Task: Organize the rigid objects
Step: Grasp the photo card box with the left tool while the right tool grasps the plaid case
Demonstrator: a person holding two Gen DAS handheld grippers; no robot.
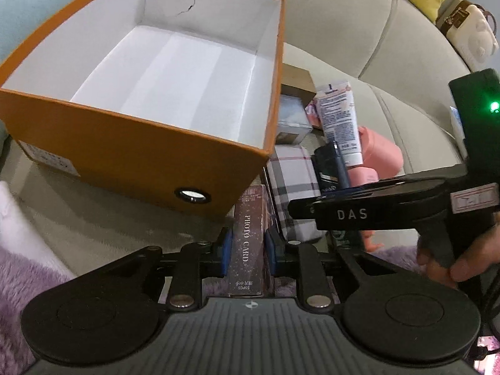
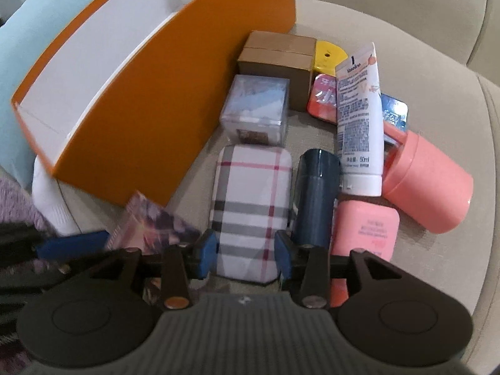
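My left gripper [image 1: 248,250] is shut on a slim dark photo card box [image 1: 247,243], held just off the near right corner of the open orange box [image 1: 125,147]. The orange box's white inside holds nothing. In the right wrist view my right gripper [image 2: 245,256] points down with its blue pads [image 2: 206,254] open on either side of the near end of a plaid case [image 2: 250,193]. I see no firm press on the case. The photo card box [image 2: 150,228] shows blurred at the left there, beside the orange box [image 2: 150,125].
Crowded on the beige sofa seat [image 2: 437,62] right of the orange box are a brown carton [image 2: 278,59], a clear cube box [image 2: 254,109], a white tube [image 2: 359,118], a dark blue bottle [image 2: 315,193], a pink jar [image 2: 428,181] and a pink case [image 2: 364,231]. A hand [image 1: 453,262] holds the right tool.
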